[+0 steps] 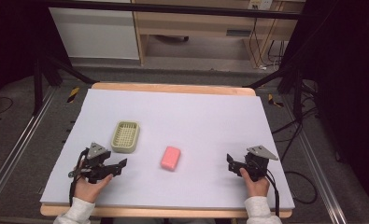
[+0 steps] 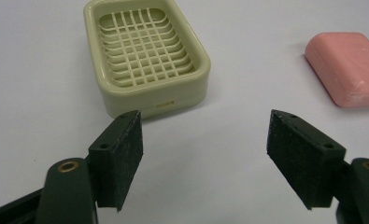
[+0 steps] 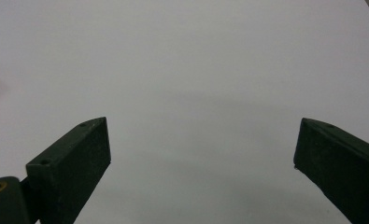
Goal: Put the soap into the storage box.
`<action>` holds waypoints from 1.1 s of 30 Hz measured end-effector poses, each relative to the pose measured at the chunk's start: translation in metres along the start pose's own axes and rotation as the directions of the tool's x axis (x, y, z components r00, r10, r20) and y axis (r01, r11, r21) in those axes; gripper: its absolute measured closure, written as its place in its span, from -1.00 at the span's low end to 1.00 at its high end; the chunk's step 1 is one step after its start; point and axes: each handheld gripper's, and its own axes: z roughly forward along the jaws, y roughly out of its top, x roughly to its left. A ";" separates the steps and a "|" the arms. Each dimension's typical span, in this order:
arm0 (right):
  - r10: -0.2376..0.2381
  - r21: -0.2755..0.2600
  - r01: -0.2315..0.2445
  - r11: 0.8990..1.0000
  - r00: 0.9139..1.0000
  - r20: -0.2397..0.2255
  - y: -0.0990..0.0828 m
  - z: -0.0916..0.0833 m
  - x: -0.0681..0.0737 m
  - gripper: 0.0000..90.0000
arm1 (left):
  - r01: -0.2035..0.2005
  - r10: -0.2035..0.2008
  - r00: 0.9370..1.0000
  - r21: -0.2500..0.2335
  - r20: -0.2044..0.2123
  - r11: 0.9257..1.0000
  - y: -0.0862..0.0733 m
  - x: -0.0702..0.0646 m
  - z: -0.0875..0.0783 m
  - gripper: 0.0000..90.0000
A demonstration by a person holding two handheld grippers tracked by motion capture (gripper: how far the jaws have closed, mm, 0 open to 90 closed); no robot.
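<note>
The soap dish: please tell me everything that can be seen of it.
The soap dish is a pale green-cream rectangle with rounded corners, and looks like plastic. A raised rim surrounds a slotted grid insert, and a seam runs along its side wall. It is empty and lies flat and upright on the white table cover. Nothing touches it: the pink soap lies apart to its right, and the left tool is open just short of it.

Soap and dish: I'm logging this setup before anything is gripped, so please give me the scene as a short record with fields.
soap dish: pale green, grid floor, empty, on white table
soap: pink bar, right of dish, apart from it
left gripper: open, holds nothing, faces dish
right gripper: open, holds nothing, over bare table
</note>
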 end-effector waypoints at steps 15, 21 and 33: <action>-0.005 -0.003 0.005 1.000 1.000 -0.008 0.000 0.000 0.002 -0.91 | -0.046 0.046 0.998 0.014 0.035 0.999 0.006 -0.020 0.003 -0.43; -0.007 -0.004 0.007 1.000 1.000 -0.011 0.000 0.000 0.002 -0.91 | -0.042 0.042 0.998 0.007 0.048 0.999 0.010 -0.025 0.003 -0.44; -0.012 -0.003 0.012 1.000 1.000 -0.012 0.000 0.000 0.004 -0.91 | -0.058 0.058 0.996 -0.008 0.062 0.998 0.016 -0.033 0.002 -0.44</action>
